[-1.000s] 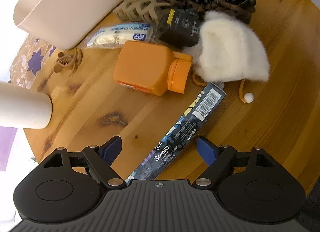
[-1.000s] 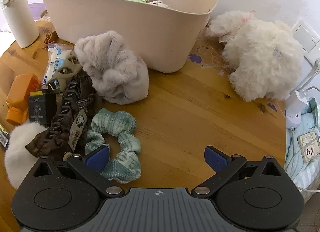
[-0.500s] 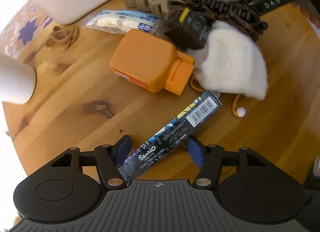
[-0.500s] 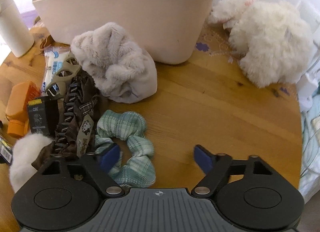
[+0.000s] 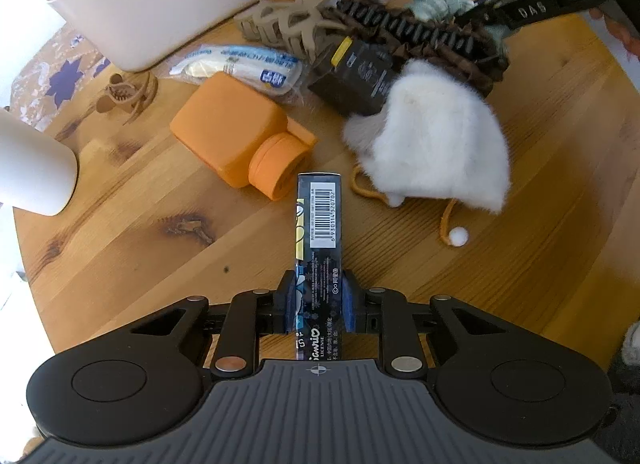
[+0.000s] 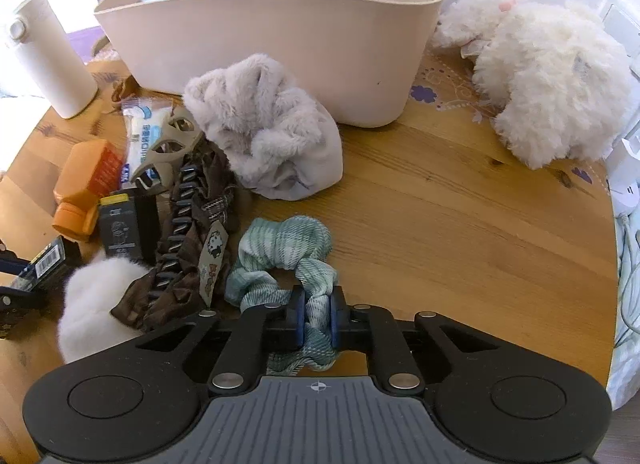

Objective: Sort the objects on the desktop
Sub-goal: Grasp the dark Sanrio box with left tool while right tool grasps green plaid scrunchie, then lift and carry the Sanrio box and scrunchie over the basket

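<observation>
A long dark printed box [image 5: 319,216] with a barcode lies on the round wooden table [image 5: 140,264], pointing straight away from me. My left gripper [image 5: 318,304] has its jaws closing on the box's near end, both blue pads pressed against its sides. In the right wrist view a green plaid scrunchie [image 6: 284,244] lies on the wood, and my right gripper [image 6: 316,314] is shut on its near loop, the fabric squeezed between the pads. The beige basket [image 6: 280,48] stands at the back with packets inside.
An orange bottle [image 5: 236,136], white fluffy pouch [image 5: 436,148], black box [image 5: 352,76], brown hair band [image 5: 420,36], beige claw clip [image 5: 288,20] and a wrapped packet [image 5: 240,68] crowd the middle. A grey fluffy item [image 6: 268,132], white plush toy [image 6: 552,76] and white cup [image 6: 44,56] stand near the basket.
Both grippers went from wide open to closed. The left one rolled into line with the dark box and clamped it. The right one's jaws closed on the green scrunchie.
</observation>
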The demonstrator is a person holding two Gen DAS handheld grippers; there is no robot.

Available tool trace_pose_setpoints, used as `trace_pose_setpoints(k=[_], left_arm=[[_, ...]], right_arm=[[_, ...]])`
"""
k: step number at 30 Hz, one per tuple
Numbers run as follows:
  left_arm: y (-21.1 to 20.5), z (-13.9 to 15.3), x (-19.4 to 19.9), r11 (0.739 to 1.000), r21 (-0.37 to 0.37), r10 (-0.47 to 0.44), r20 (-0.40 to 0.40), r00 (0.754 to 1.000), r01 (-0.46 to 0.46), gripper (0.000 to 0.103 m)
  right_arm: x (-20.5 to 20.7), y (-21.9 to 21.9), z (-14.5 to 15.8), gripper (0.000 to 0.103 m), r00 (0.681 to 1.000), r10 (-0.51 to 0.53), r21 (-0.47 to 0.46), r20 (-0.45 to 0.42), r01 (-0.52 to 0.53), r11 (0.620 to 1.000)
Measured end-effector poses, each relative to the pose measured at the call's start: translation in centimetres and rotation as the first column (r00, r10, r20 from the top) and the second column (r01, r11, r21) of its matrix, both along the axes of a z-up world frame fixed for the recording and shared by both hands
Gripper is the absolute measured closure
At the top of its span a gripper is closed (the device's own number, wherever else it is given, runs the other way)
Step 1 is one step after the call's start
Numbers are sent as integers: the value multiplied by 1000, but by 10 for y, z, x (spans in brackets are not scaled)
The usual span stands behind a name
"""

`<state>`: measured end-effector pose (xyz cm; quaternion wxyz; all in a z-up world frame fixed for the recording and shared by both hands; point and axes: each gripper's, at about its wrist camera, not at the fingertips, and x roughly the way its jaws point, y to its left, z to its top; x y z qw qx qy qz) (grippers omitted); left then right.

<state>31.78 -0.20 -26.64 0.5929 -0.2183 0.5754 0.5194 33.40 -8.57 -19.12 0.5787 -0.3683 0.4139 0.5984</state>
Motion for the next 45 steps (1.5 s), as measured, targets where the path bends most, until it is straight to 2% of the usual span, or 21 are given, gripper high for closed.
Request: trace_pose_setpoints(k=[8, 13, 19, 22, 25, 31, 38, 45], left_arm=[[-5, 20, 8, 998, 53, 32, 1, 999, -32, 80], [-12, 52, 24, 990, 117, 87, -17, 996, -84, 80], [-2, 99, 47, 971, 221, 100, -4, 995, -96, 80], [7, 125, 58, 952, 292, 98, -16, 995, -89, 80], [14, 149, 68, 922, 379, 101, -40, 994, -78, 80], [31, 190, 76, 860, 501, 132, -42, 990, -94, 80], [58, 210, 75, 826, 549, 169, -24, 985, -128, 80], [100, 211, 65, 801, 561, 230, 32, 973, -208, 80]], right_arm=[[10, -14, 24, 92, 1000, -11, 54, 6, 11, 998], [13, -18, 46, 92, 999, -3, 89, 36, -1, 996], [18, -15, 90, 92, 999, -7, 194, 32, 1, 981], [21, -10, 116, 92, 999, -4, 251, 41, -7, 968], [22, -5, 139, 92, 997, 2, 304, 73, -24, 952], [25, 6, 173, 92, 995, 8, 380, 97, -44, 924], [29, 24, 192, 91, 994, 6, 425, 108, -51, 904], [27, 55, 189, 91, 992, -20, 432, 126, -37, 901]])
